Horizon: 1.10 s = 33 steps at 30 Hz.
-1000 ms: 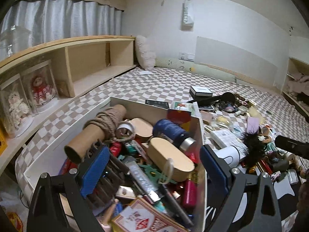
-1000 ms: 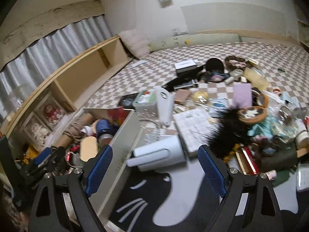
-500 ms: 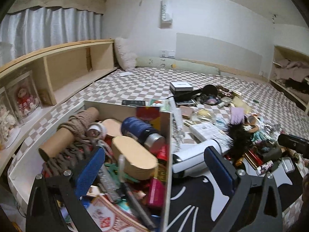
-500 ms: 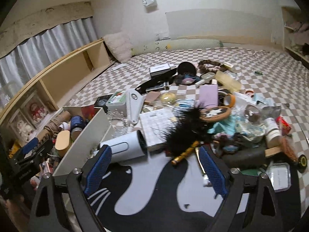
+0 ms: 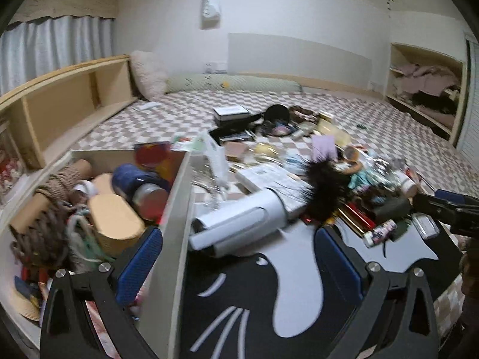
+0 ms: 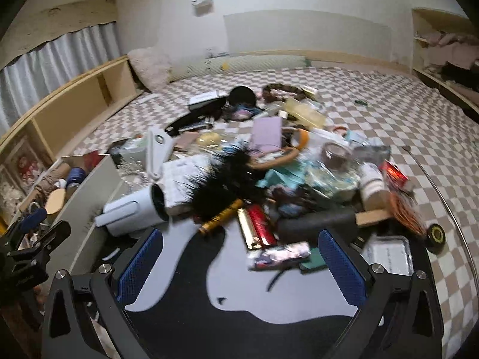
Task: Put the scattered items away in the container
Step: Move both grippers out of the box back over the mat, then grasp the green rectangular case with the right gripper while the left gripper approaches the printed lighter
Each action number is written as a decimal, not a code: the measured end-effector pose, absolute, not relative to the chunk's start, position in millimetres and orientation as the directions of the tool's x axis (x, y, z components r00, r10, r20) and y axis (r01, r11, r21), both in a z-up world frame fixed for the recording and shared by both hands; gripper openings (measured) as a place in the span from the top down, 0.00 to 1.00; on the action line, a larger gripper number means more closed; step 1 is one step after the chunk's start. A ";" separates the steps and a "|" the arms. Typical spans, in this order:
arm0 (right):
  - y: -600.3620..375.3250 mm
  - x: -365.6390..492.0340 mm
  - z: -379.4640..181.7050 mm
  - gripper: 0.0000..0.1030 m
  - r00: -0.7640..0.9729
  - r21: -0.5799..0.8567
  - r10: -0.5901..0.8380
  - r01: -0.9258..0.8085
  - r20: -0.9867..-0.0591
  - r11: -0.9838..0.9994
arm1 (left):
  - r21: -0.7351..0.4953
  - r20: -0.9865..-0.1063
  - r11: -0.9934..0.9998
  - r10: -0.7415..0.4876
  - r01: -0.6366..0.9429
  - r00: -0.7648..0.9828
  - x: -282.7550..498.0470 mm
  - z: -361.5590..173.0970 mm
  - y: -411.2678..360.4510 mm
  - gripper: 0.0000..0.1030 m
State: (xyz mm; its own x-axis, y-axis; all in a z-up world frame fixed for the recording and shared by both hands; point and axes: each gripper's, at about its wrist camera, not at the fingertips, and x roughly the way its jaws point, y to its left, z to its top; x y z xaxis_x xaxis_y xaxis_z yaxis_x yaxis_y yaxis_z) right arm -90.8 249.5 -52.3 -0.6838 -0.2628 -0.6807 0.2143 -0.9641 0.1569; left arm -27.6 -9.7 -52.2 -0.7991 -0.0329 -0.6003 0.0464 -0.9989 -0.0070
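Left tool (image 5: 238,254) spread wide, nothing between its blue pads, straddling the container (image 5: 176,209) wall at lower left of the left wrist view. Container already crowded: rope-wound tube (image 5: 51,185), blue bottle (image 5: 134,179), tan oval box (image 5: 115,220). Right tool (image 6: 239,257) likewise spread and empty, low in its own view over a black-and-white mat (image 6: 239,293). Scattered items heaped mid-frame on the checkered bed (image 6: 389,98): white cylinder (image 6: 131,209) just beside the container, black feather duster (image 6: 221,179), red-and-gold case (image 6: 257,221), lilac card (image 6: 268,133).
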 end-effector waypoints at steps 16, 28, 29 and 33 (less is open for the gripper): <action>276.6 -88.9 -96.2 0.00 -0.648 0.165 -0.242 0.179 -0.722 -0.970 | -0.054 -0.675 -0.998 0.056 -0.027 -0.736 -42.4 -81.8 36.6 0.00; 296.2 -99.9 -124.2 0.00 -0.607 0.175 -0.214 0.124 -0.766 -0.977 | -0.079 -0.713 -0.995 0.100 -0.062 -0.694 -47.1 -100.2 53.9 0.00; 297.4 -100.7 -125.4 0.01 -0.606 0.175 -0.211 0.120 -0.767 -0.977 | -0.080 -0.715 -0.995 0.101 -0.063 -0.691 -47.2 -101.0 54.2 0.00; 302.0 -105.0 -131.7 0.12 -0.594 0.171 -0.201 0.107 -0.779 -0.979 | -0.087 -0.726 -0.994 0.107 -0.063 -0.680 -48.7 -105.9 54.3 0.00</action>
State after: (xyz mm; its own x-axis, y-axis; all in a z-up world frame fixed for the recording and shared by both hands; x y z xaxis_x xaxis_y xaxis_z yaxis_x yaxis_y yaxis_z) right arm -105.0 302.0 -131.7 -0.5935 -0.2007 -0.7794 0.1069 -0.9795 0.1708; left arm -48.7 54.3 -105.9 -0.6798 0.1068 -0.7256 -0.0631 -0.9942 -0.0872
